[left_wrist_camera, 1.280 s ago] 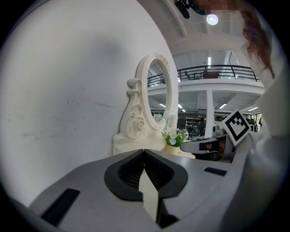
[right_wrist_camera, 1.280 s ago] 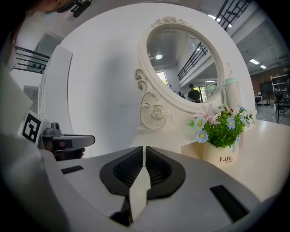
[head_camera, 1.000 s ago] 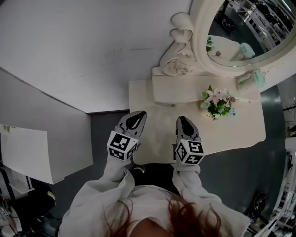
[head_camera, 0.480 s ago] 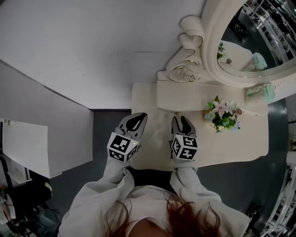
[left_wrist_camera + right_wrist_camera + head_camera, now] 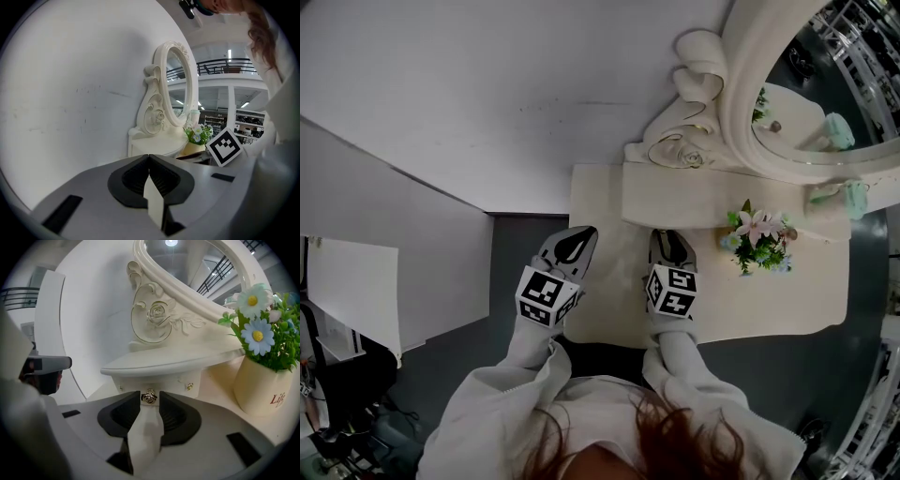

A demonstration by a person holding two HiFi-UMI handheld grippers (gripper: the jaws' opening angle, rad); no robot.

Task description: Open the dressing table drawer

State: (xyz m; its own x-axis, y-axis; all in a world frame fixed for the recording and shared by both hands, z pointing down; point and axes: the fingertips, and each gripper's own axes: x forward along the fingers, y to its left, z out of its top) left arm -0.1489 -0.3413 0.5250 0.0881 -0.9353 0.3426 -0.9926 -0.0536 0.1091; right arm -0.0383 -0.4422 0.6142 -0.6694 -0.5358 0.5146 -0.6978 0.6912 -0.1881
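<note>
The cream dressing table (image 5: 787, 300) carries a small drawer unit (image 5: 675, 202) under its oval mirror (image 5: 825, 84). In the right gripper view the drawer front (image 5: 133, 384) bears a little gold rose knob (image 5: 149, 398). My right gripper (image 5: 149, 393) is right at that knob, which sits between the jaw tips; the jaws are opening and small gaps show on both sides of the knob. In the head view the right gripper (image 5: 672, 239) points at the drawer unit's front. My left gripper (image 5: 574, 236) hangs over the table's left edge, its jaws shut on nothing (image 5: 149, 157).
A pot of artificial flowers (image 5: 260, 385) stands just right of the drawer, seen in the head view as a bouquet (image 5: 759, 234). A second small knob (image 5: 189, 386) is on the drawer front. A white wall (image 5: 487, 94) backs the table; a white cabinet (image 5: 352, 291) is at the left.
My right gripper has moved forward and down until its tips reach the drawer unit's front. The left gripper has stayed by the table's left edge.
</note>
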